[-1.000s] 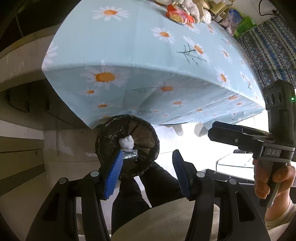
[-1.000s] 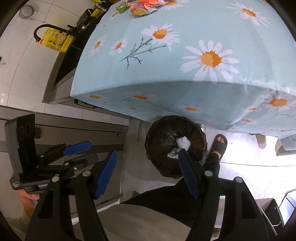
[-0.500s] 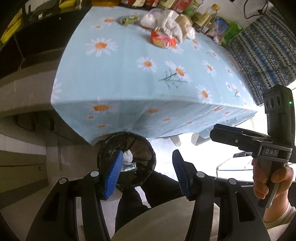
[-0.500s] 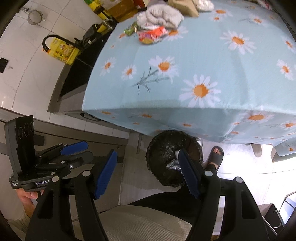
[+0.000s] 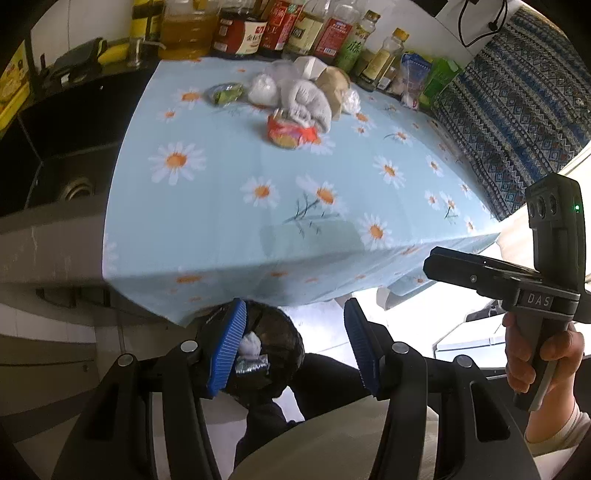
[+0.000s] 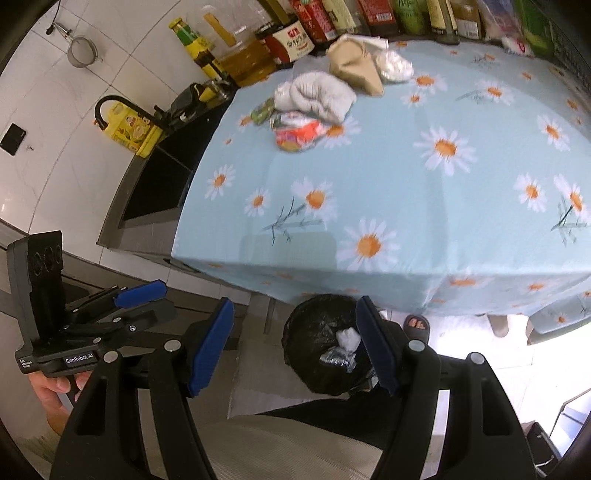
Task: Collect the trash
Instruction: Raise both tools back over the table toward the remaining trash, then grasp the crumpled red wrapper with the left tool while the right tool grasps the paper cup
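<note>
Daisy-printed pale blue cloth covers the table (image 5: 229, 221), bottles lined along its far edge. Both the left claw (image 5: 293, 350) and right claw (image 6: 295, 347) hang spread and empty over the black-lined round bin (image 6: 317, 343) below, where a crumpled white tissue (image 6: 347, 338) and what looks like foil (image 5: 253, 365) lie. A red-orange crinkled wrapper (image 5: 291, 133) rests on the table.

A home kitchen: sink (image 6: 159, 177) and tap (image 6: 110, 105) left of the grippers, sauce bottles (image 5: 280, 26) ahead.
</note>
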`<state>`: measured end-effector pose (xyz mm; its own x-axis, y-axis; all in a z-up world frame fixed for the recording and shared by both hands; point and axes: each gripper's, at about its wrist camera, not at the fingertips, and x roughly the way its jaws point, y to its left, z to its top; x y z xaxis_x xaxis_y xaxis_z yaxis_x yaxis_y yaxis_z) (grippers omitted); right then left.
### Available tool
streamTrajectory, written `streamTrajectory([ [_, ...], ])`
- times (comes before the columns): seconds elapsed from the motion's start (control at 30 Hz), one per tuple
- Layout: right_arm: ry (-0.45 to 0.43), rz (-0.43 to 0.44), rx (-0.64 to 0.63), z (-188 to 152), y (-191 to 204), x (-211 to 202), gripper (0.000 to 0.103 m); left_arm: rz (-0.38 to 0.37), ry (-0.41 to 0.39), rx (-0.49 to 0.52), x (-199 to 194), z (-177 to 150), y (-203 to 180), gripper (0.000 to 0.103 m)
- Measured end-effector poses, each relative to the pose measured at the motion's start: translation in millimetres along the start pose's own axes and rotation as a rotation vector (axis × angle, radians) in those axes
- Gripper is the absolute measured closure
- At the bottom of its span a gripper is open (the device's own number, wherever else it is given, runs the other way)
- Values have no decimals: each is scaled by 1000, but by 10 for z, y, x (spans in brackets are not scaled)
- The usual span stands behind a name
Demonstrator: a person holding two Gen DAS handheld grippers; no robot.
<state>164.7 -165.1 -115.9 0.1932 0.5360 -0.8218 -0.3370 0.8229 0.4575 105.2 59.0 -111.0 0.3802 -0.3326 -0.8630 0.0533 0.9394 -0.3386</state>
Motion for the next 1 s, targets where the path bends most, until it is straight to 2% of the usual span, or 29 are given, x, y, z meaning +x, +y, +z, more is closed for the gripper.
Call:
streamTrajectory([
  [0.3, -39, 1, -35, 574, -298, -131, 34, 36, -31, 14, 114, 496, -211, 49],
  [0.37, -39, 4, -42, 678, -364, -132, 34, 41, -35, 5, 156, 621, -240, 40],
  [0.4, -38, 6, -49, 762, -415, -131, 34, 48, -38, 1, 180, 684, -257, 39],
  [0.47, -33, 11, -56, 886, -496, -119, 34, 71, -28, -1, 267, 830, -305, 39],
  [0.5, -29, 10, -56, 971, -556, -104, 27, 78, -29, -1, 296, 895, -333, 39],
  [0.57, -35, 11, -63, 1132, -656, -78, 21, 90, -29, 2, 365, 1018, -383, 39],
  [0.7, -25, 36, -87, 1454, -784, 3, 21, 122, -12, -18, 549, 1239, -402, 39],
  [1.0, 2, 77, -190, 2099, -816, 279, 21, 196, 25, -80, 983, 1652, -315, 39],
])
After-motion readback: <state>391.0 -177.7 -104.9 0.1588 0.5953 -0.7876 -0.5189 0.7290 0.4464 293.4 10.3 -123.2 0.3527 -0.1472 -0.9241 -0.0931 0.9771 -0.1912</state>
